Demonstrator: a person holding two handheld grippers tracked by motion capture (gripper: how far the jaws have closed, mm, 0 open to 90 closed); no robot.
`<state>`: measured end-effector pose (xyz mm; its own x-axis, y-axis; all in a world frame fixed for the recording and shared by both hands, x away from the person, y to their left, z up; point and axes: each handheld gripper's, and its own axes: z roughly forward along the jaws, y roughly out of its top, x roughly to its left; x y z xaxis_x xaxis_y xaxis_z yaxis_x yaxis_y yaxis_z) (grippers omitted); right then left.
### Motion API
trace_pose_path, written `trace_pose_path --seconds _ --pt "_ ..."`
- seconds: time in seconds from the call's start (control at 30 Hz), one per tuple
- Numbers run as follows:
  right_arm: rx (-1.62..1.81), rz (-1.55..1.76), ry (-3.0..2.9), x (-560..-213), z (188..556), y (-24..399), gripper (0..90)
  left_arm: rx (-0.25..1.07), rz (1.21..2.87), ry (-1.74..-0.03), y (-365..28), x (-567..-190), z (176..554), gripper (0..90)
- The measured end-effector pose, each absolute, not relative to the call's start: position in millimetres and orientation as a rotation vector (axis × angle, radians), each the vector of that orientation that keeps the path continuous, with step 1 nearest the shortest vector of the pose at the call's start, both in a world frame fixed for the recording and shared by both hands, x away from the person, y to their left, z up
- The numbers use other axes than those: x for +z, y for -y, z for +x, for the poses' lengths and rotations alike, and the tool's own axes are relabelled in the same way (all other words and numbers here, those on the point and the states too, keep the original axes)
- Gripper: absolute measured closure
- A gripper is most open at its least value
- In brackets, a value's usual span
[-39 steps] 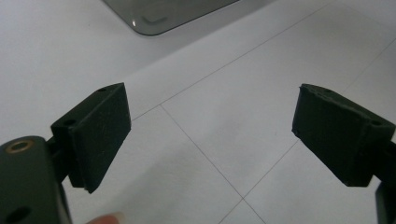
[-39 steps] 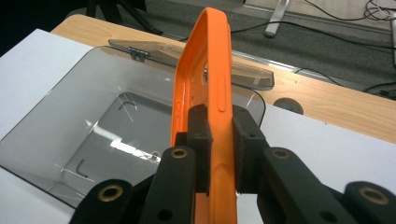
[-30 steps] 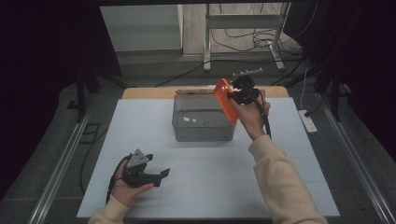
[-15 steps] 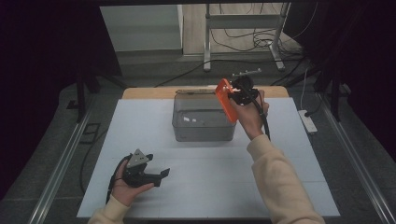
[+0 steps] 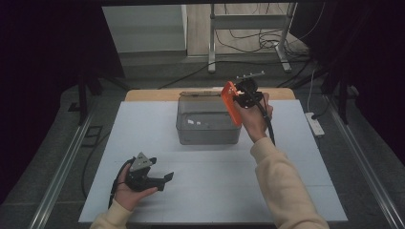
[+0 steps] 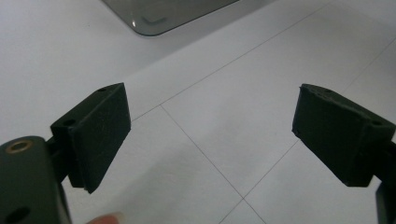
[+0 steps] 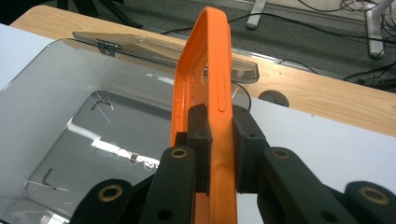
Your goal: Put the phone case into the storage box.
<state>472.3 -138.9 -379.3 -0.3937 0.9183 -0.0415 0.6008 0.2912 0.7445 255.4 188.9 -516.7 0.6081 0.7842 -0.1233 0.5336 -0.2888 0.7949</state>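
The white tabletop [image 5: 296,157] carries a clear plastic box [image 5: 208,121] at its far middle, with its lid [image 7: 163,46] lying flat behind it on the wooden edge. Above the box's right rim, my right gripper [image 5: 241,98] has its fingers [image 7: 201,135] pressed tight on both sides of an orange phone case [image 7: 208,70], which stands upright on its edge. My left gripper [image 5: 160,180] rests low at the near left of the tabletop, well apart from the box, its fingers [image 6: 95,135] spread wide with nothing between them.
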Motion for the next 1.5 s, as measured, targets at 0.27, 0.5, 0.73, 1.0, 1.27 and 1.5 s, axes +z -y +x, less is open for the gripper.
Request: trace_pose_path --seconds 0.27,0.5,0.73,1.0,1.27,1.5 --pt "0.891 1.369 -2.101 -385.1 475.4 137.1 79.4 0.369 1.975 -1.044 -189.2 -516.8 255.5 11.7" --pt "0.880 1.372 -2.099 -389.1 477.5 134.6 79.4 0.370 1.974 -1.045 -189.5 -516.6 255.6 11.7" --pt "0.870 1.379 -2.097 -392.2 479.6 134.1 79.4 0.371 1.974 -1.044 -189.1 -516.5 255.4 11.7" --pt "0.864 1.386 -2.099 -395.4 481.7 133.5 79.4 0.371 1.975 -1.043 -189.1 -516.6 255.5 11.7" --pt "0.838 1.385 -2.102 -399.6 483.5 132.0 79.4 0.370 1.978 -1.043 -188.8 -516.8 255.6 11.7" --pt "0.816 1.383 -2.106 -403.3 484.3 128.1 79.5 0.368 1.981 -1.043 -188.6 -517.0 255.5 11.7"
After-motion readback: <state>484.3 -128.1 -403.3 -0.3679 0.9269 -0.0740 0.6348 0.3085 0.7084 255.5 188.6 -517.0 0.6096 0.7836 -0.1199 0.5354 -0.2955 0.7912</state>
